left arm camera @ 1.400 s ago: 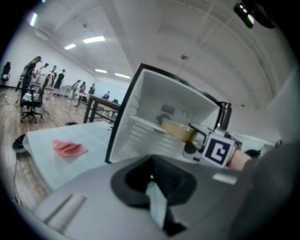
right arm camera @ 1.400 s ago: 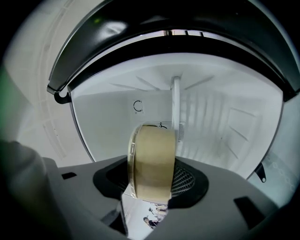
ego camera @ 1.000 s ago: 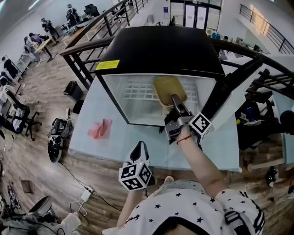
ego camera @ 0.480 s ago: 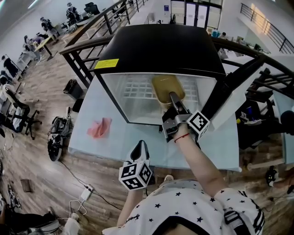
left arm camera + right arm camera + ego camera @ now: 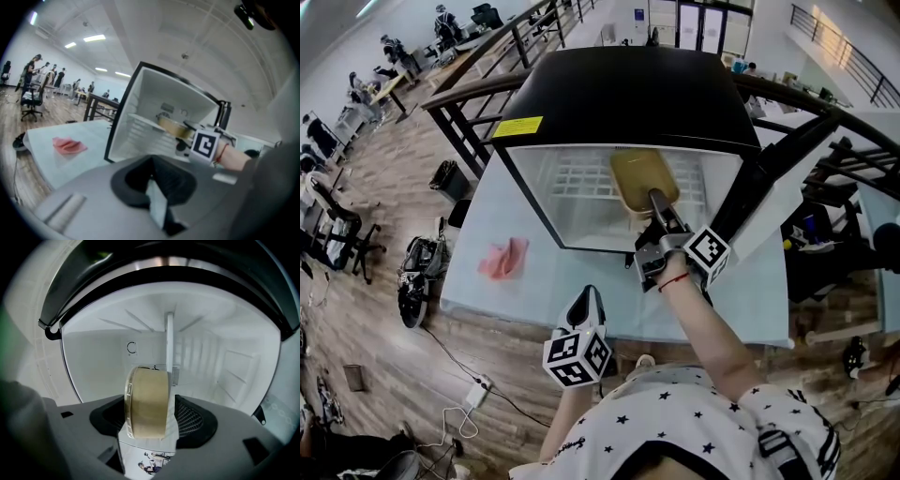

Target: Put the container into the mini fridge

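Observation:
The black mini fridge stands on the table with its door swung open to the right and its white inside showing. A tan round container sits inside on the wire shelf. In the right gripper view the container lies between the jaws of my right gripper. The jaws have just been opening, and a thin gap shows at the right pad. My left gripper hangs shut and empty in front of the table edge, well short of the fridge.
A crumpled pink cloth lies on the pale table left of the fridge. The open fridge door juts out at the right. A dark railing runs behind, with an office floor far below.
My right gripper has shifted only slightly at the fridge opening, with the container staying on the shelf. The left gripper has not moved.

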